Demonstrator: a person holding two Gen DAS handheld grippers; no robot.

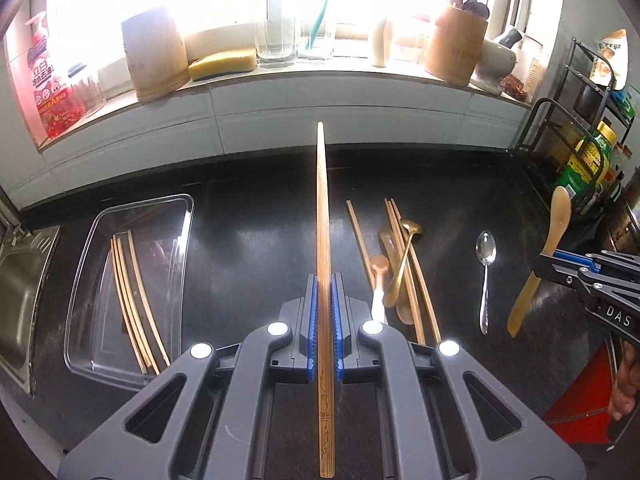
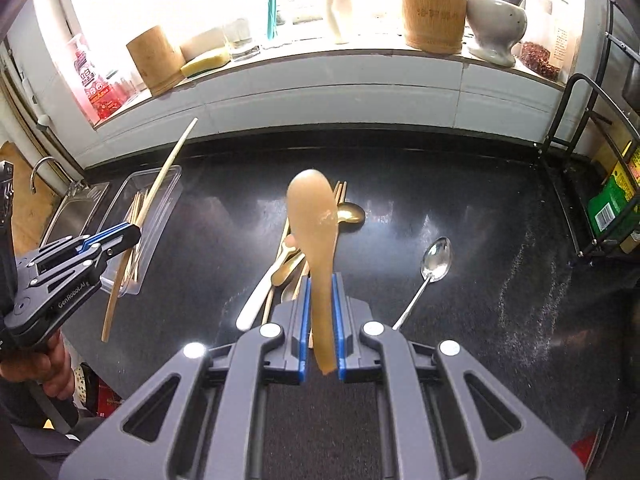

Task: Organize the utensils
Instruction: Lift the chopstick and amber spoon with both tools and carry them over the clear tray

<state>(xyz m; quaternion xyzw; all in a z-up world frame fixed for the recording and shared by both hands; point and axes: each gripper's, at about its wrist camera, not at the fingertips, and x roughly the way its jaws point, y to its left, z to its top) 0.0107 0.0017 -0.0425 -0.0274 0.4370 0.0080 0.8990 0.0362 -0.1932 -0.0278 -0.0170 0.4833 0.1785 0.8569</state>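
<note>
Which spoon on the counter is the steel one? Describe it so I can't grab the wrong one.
Start at the black countertop below the windowsill. Right of the heap of chopsticks and spoons lies the steel spoon, alone, touching nothing, its bowl toward the window. It is the only shiny silver utensil; its neighbours are wooden, gold or white-handled.

A long wooden chopstick (image 1: pixel 322 216) and a tan wooden spoon (image 2: pixel 316 216) are lifted above the remaining utensil pile (image 1: pixel 396 264).
</note>
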